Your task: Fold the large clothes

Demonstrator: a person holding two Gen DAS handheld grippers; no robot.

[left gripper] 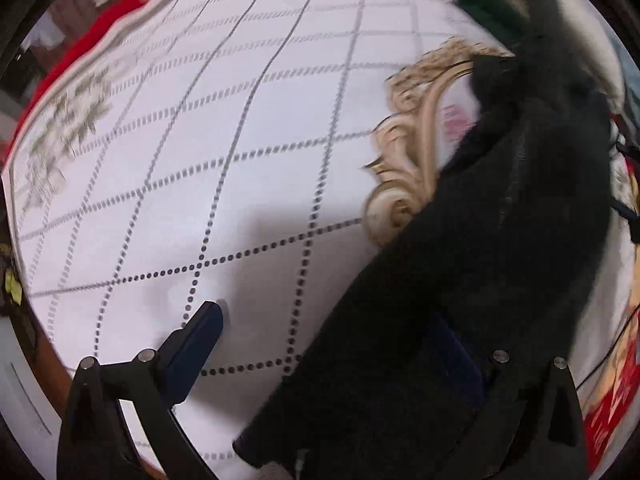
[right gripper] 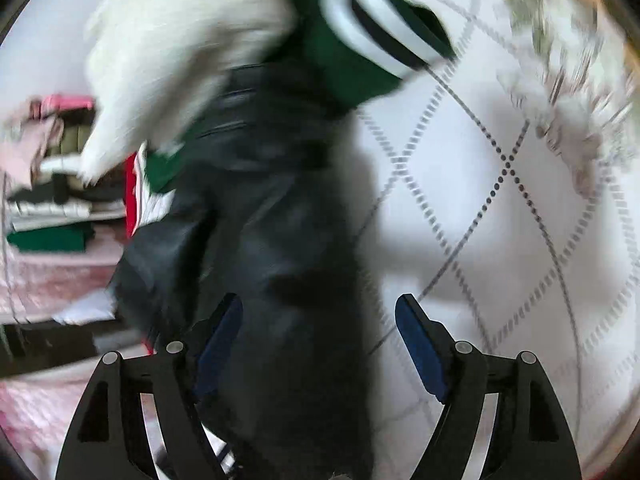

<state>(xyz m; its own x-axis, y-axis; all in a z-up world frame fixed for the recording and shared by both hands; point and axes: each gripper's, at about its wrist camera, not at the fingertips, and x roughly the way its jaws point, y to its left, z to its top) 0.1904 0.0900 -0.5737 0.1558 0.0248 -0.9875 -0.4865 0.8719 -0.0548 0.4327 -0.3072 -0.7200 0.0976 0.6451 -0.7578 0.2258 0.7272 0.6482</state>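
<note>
A large black garment [left gripper: 500, 220] lies stretched over the white patterned bedspread [left gripper: 224, 128] on the right of the left wrist view. My left gripper [left gripper: 332, 340] is open; its left finger [left gripper: 196, 344] shows, and the garment covers the right finger. In the right wrist view the same black garment [right gripper: 272, 208] runs down between my right gripper's fingers [right gripper: 416, 340]. My right gripper [right gripper: 318, 332] is open, with cloth lying between the pads.
A green garment with white stripes [right gripper: 360, 40] and a white garment [right gripper: 180, 40] lie beyond the black one. A stack of folded clothes [right gripper: 52, 200] sits at the left. The bedspread's red edge [left gripper: 80, 40] shows at far left.
</note>
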